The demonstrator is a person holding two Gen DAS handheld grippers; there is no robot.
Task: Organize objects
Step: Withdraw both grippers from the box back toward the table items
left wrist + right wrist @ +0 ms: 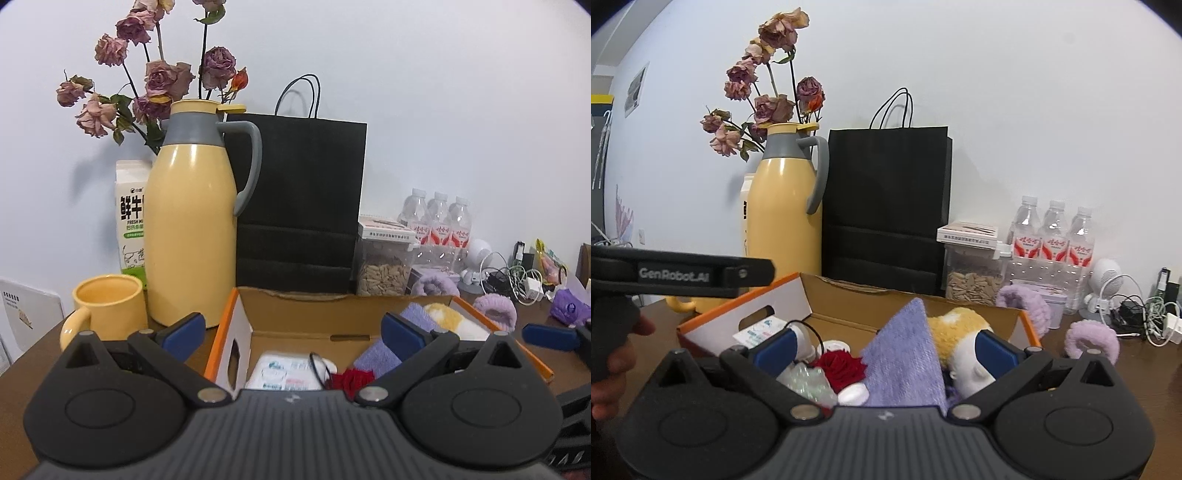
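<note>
Brown table (pixel 33 354) against white wall (pixel 443 92).

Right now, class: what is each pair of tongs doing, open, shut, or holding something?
Left tongs: open, holding nothing, above the cardboard box.
Right tongs: open wide, holding nothing, above the same box.
</note>
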